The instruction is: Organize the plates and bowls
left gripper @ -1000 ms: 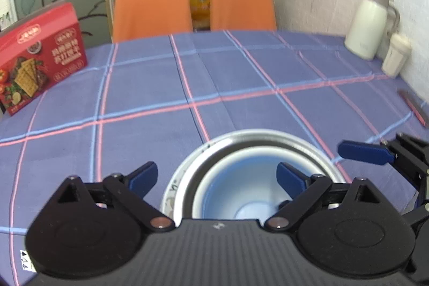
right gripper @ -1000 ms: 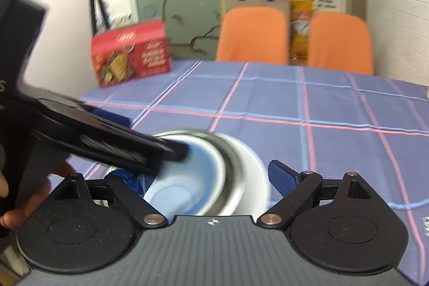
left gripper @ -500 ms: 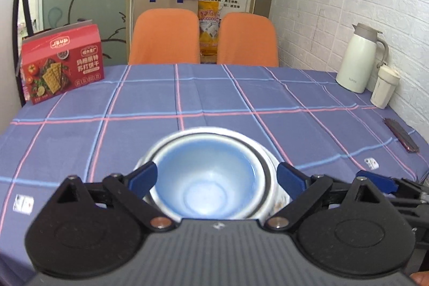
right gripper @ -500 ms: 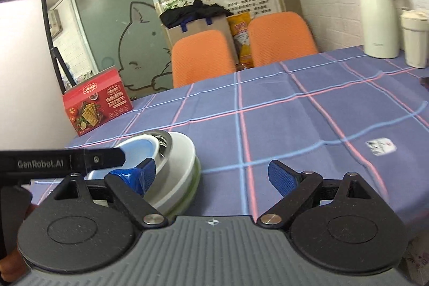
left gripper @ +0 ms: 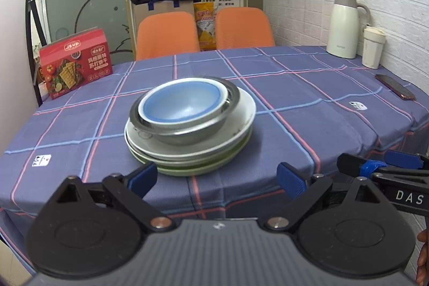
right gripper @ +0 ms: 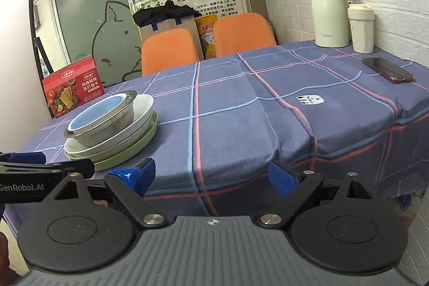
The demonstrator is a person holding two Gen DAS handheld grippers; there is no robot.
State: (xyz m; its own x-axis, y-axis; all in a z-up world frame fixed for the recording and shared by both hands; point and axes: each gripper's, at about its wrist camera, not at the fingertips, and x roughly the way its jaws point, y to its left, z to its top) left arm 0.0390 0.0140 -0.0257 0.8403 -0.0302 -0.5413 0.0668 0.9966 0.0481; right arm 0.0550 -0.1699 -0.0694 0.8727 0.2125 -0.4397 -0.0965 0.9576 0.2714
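We hold both grippers back from the table [left gripper: 268,98], off its near edge, and neither touches anything. Our left gripper [left gripper: 217,178] has its fingers [left gripper: 142,177] spread wide with nothing between them. Straight ahead of those fingers, a little beyond the tips, stands the stack: a blue bowl [left gripper: 182,105] sits inside a steel bowl [left gripper: 187,134], which rests on a white plate [left gripper: 241,115], with a green plate [left gripper: 198,169] at the bottom. The stack sits near the table's front edge on the blue checked cloth.

Our right gripper [right gripper: 211,176] is likewise spread wide and empty, its blue-padded fingers [right gripper: 281,178] framing only the hanging edge of the cloth. From this view the stack lies ahead and to the left of the left finger, apart from it; the left gripper's black arm crosses the frame's left edge just below the plates.

Far ahead to the left of the fingers, a red cracker box [left gripper: 76,62] stands at the table's rim. Far ahead to the right, by the brick wall, stand a white thermos jug [left gripper: 344,26] and a pale cup [left gripper: 372,47], with a phone [right gripper: 387,69] lying nearer. Two orange chairs [left gripper: 166,35] stand behind the table.
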